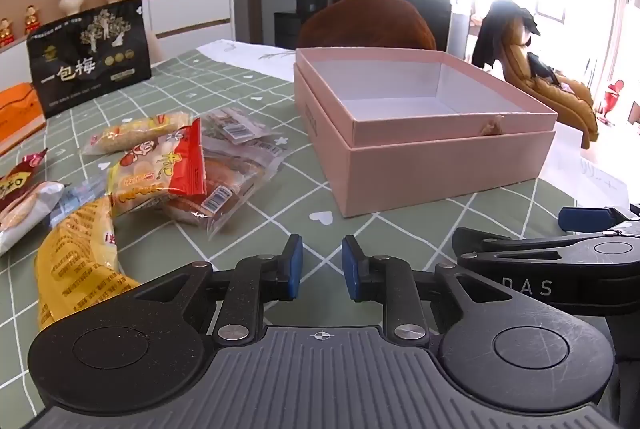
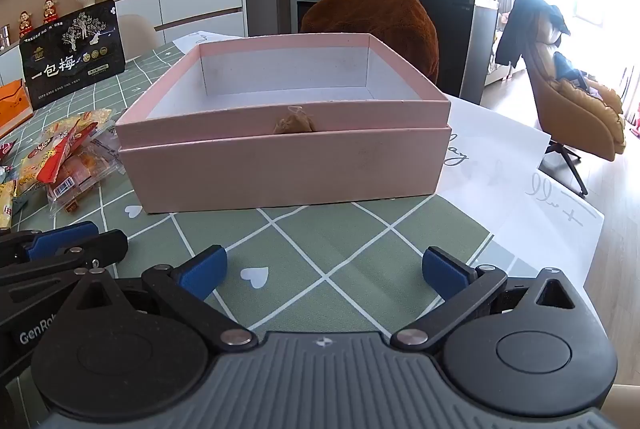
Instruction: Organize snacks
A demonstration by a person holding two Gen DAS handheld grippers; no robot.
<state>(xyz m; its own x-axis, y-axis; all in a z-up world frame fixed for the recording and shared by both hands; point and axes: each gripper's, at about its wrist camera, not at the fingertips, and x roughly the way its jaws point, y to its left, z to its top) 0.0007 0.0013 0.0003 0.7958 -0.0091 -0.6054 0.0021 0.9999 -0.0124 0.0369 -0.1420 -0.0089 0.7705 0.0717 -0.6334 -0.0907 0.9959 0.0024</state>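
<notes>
While low over the green tabletop with the white grid and heart print (image 2: 320, 249), left tongs (image 1: 321, 266) with blue pads close together but a narrow gap between, gripping nothing. Right tongs (image 2: 324, 271) spread wide, also gripping nothing, facing the front wall of the square pink cardboard box (image 2: 288, 165). Same right tongs (image 1: 560, 253) visible at the right edge of the left wrist view, just beside the left pair.

Box (image 1: 432, 153) open at the top, white inside, nothing seen in it, with a small tan knot at the middle of its front rim. Standing on the tabletop, partly over a white sheet with grey script (image 2: 532, 173).

Snacks in a loose heap (image 1: 168, 169) left of the box, apart from it: red-and-yellow cartoon-printed packet (image 1: 160, 169) on top of clear barcode-labelled packets (image 1: 236, 165), long yellow packet (image 1: 80, 261) nearest the left tongs, dark red-and-white packet (image 1: 20, 201) at the far left edge. Tall black pouch with white Chinese lettering (image 1: 90, 61) upright behind the heap, orange envelope (image 1: 18, 109) beside it.
</notes>
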